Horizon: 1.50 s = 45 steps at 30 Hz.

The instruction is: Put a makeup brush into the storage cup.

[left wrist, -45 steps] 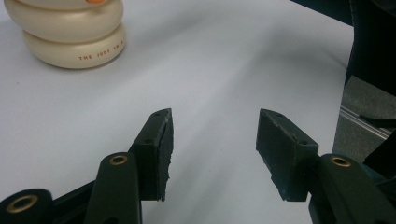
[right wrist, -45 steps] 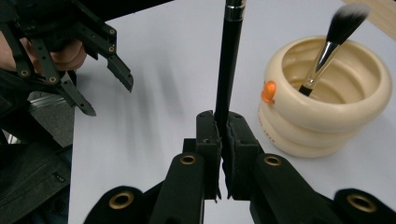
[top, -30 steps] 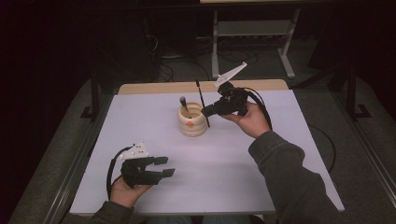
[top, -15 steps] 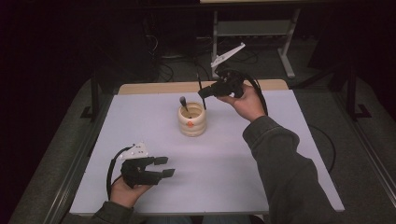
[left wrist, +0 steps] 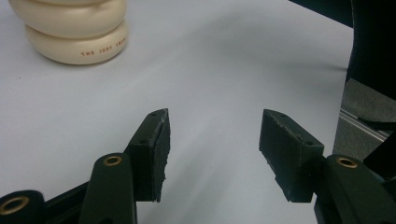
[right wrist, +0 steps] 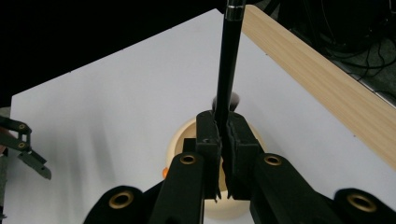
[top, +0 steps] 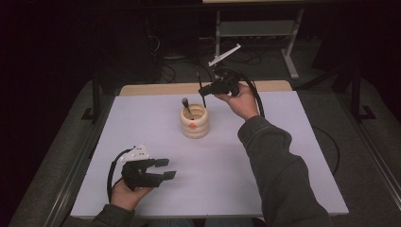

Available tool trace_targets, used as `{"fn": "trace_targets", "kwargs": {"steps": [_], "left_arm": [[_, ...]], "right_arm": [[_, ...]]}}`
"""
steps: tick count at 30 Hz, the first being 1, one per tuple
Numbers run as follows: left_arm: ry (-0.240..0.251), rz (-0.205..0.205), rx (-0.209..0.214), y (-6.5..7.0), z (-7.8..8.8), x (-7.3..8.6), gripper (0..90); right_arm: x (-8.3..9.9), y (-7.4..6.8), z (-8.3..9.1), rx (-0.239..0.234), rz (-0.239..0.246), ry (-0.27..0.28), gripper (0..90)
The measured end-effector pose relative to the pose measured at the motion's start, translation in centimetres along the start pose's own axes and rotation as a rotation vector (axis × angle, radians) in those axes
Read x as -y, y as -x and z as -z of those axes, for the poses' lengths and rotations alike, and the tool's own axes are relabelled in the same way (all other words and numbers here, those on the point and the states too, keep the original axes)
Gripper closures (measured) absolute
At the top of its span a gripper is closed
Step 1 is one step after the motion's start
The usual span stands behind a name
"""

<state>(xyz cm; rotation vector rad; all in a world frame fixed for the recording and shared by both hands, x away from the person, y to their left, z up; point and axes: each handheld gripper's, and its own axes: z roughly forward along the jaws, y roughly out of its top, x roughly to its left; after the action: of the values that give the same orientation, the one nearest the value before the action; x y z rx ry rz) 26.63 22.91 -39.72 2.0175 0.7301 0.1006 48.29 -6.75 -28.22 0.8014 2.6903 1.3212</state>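
Fingers [right wrist: 224,140] around 1 brush [right wrist: 229,70]; 1 holder [top: 194,122].

Your right hand-held gripper [top: 204,90] is black with brass-coloured rivets, and the slim brush handle [right wrist: 229,70] in it is glossy black. The ribbed holder [top: 194,124] is cream, with small reddish lettering low on its side and an orange spot. The surface [top: 265,189] is pale lavender-white with a light wood far edge. Your sleeve [top: 279,165] is olive grey.
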Motion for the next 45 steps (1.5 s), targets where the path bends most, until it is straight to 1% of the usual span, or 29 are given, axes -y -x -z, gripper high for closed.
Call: {"fn": "trace_targets", "kwargs": {"steps": [2, 5, 6, 7, 9, 10, 11, 13, 14, 16, 17, 19, 20, 21, 22, 23, 24, 26, 27, 28, 30, 31, 33, 34, 35, 36, 40, 43, 45], "left_arm": [[-0.001, 0.002, 0.0, 0.0, 0.0, 0.0, 42.5], [-0.009, -0.002, -0.001, 0.0, 0.0, 0.0, 42.1], [-0.015, -0.014, -0.004, -0.1, 0.0, 0.0, 42.1], [-0.009, -0.006, -0.003, 0.0, 0.0, 0.0, 42.1], [-0.011, -0.009, -0.005, -0.1, 0.1, 0.0, 42.0], [-0.01, -0.008, -0.005, -0.1, 0.1, 0.0, 42.0], [-0.01, -0.009, -0.005, -0.1, 0.1, 0.0, 42.0], [0.0, 0.0, -0.002, -0.1, 0.1, 0.0, 41.9], [0.002, -0.001, -0.003, -0.1, 0.1, 0.0, 41.8], [0.003, 0.001, -0.003, 0.0, 0.2, 0.0, 41.8], [0.003, 0.001, -0.003, 0.0, 0.2, 0.0, 41.7], [0.004, 0.003, -0.003, 0.0, 0.2, 0.0, 41.6], [0.002, 0.004, -0.004, 0.0, 0.2, 0.0, 41.5], [0.002, 0.004, -0.004, 0.0, 0.2, 0.0, 41.4], [0.002, 0.004, -0.005, 0.0, 0.2, 0.0, 41.4], [0.002, 0.004, -0.004, 0.0, 0.2, 0.0, 41.3], [0.003, 0.005, -0.004, 0.0, 0.2, 0.0, 41.3], [0.002, -0.003, -0.005, -0.1, 0.2, 0.0, 41.2], [0.002, 0.001, -0.005, -0.1, 0.2, 0.0, 41.1], [0.002, -0.002, -0.004, -0.1, 0.2, 0.0, 41.0], [0.003, -0.002, -0.003, -0.1, 0.2, 0.0, 40.9], [0.002, -0.005, -0.003, -0.1, 0.2, 0.0, 40.8], [0.001, -0.003, -0.003, -0.1, 0.1, 0.0, 40.6], [0.001, -0.001, -0.003, -0.1, 0.2, 0.0, 40.7], [0.004, 0.006, -0.004, -0.1, 0.2, 0.0, 40.7], [0.005, 0.003, -0.004, -0.1, 0.2, 0.0, 40.6], [0.004, 0.005, -0.004, -0.1, 0.2, 0.0, 40.7], [0.001, 0.003, -0.002, -0.1, 0.2, 0.1, 40.6], [0.0, 0.002, -0.002, -0.1, 0.2, 0.0, 40.7]], "right_arm": [[0.0, 0.1, -0.4, -0.008, -0.022, 0.009, 84.6], [0.0, 0.2, -1.1, -0.003, -0.029, 0.01, 84.6], [0.0, 0.3, -1.4, -0.004, -0.027, 0.01, 84.6], [0.1, 0.3, -1.7, -0.005, -0.031, 0.01, 84.6], [0.2, 0.4, -2.4, -0.003, -0.042, 0.003, 84.6], [0.2, 0.4, -2.7, 0.005, -0.033, -0.002, 84.6], [0.3, 0.4, -2.9, -0.005, -0.044, 0.003, 84.5], [0.4, 0.5, -3.4, -0.005, -0.047, 0.0, 84.4], [0.4, 0.5, -3.6, -0.014, -0.058, 0.002, 84.4], [0.5, 0.5, -4.0, -0.004, -0.042, -0.003, 84.3], [0.5, 0.4, -4.1, -0.011, -0.058, -0.003, 84.3], [0.6, 0.6, -4.4, -0.005, -0.054, -0.004, 84.3], [0.7, 0.5, -4.5, -0.004, -0.062, -0.008, 84.3], [0.8, 0.6, -4.7, 0.005, -0.052, -0.015, 84.3], [0.8, 0.5, -4.9, 0.001, -0.061, -0.014, 84.2], [1.0, 0.7, -5.0, 0.015, -0.043, -0.02, 84.2], [1.1, 0.6, -5.1, 0.008, -0.055, -0.013, 84.2], [1.4, 0.6, -5.3, 0.016, -0.052, -0.012, 84.2], [1.5, 0.6, -5.3, 0.009, -0.066, -0.012, 84.1], [1.6, 0.7, -5.4, 0.01, -0.06, -0.009, 84.1], [1.8, 0.7, -5.4, 0.012, -0.074, -0.015, 84.2], [1.9, 0.7, -5.5, 0.01, -0.071, -0.012, 84.2], [2.1, 0.8, -5.5, 0.025, -0.047, -0.016, 84.1], [2.1, 0.5, -5.5, 0.019, -0.067, -0.014, 84.1], [2.1, 0.5, -5.5, 0.023, -0.059, -0.01, 84.1], [2.2, 0.6, -5.5, 0.03, -0.052, -0.015, 84.1], [2.5, 0.6, -5.6, 0.029, -0.067, -0.015, 84.1], [2.7, 0.6, -5.7, 0.029, -0.062, -0.012, 84.1], [2.8, 0.6, -5.8, 0.038, -0.056, -0.016, 84.1]]}}
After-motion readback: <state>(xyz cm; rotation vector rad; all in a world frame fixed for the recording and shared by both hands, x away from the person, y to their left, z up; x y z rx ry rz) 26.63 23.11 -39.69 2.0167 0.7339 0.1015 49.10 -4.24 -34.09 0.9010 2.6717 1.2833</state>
